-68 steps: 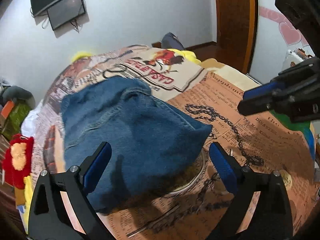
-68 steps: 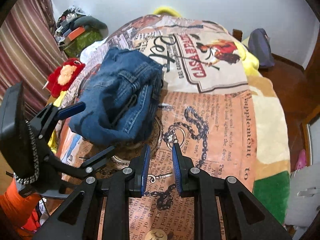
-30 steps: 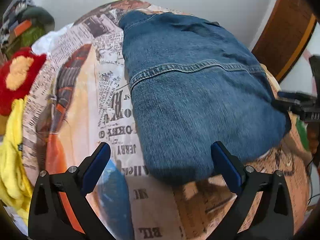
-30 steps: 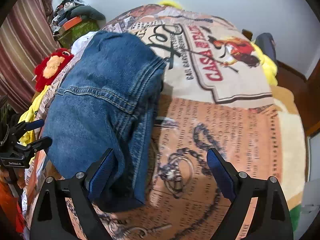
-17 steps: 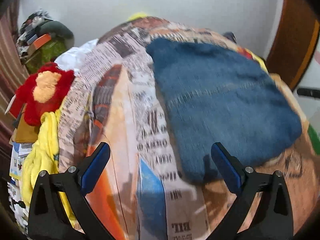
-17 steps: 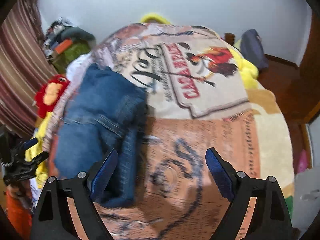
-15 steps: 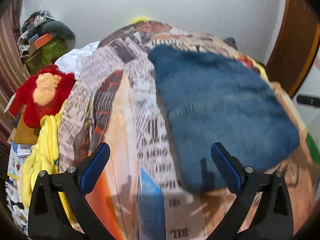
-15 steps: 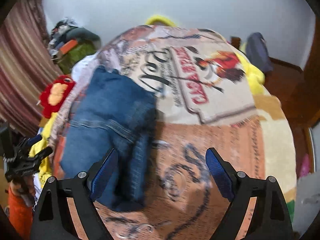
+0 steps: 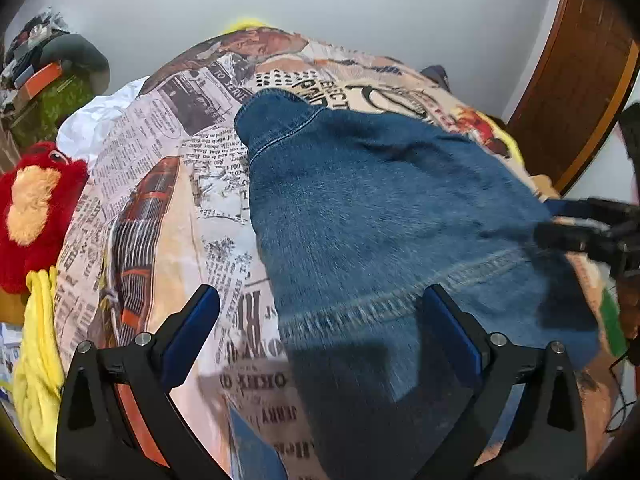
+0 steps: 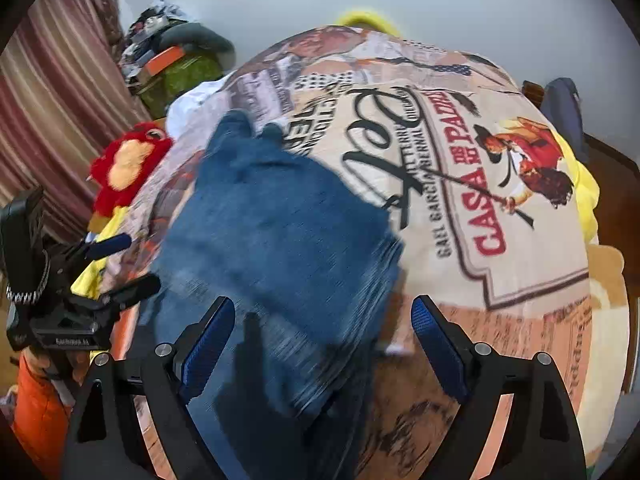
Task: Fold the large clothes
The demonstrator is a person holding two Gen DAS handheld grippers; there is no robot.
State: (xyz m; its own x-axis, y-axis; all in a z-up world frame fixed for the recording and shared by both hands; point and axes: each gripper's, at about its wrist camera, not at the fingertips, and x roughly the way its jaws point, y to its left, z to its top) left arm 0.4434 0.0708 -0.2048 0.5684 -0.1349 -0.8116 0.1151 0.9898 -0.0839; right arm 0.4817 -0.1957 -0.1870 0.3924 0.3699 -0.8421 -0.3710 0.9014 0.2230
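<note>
Both wrist fisheyes are looking steeply down from close above the folded blue denim garment on the newspaper-print bedspread, sharing it, each catching the other gripper at its edge.

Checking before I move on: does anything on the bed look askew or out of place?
Nothing stands out. The folded jeans lie as a compact stack on the printed blanket; both hand-held grippers, left and right, hover open, holding nothing.

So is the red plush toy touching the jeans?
Apart. The left wrist view shows the red plush toy off the bed's left edge, with a wide strip of printed blanket between it and the folded jeans.
</note>
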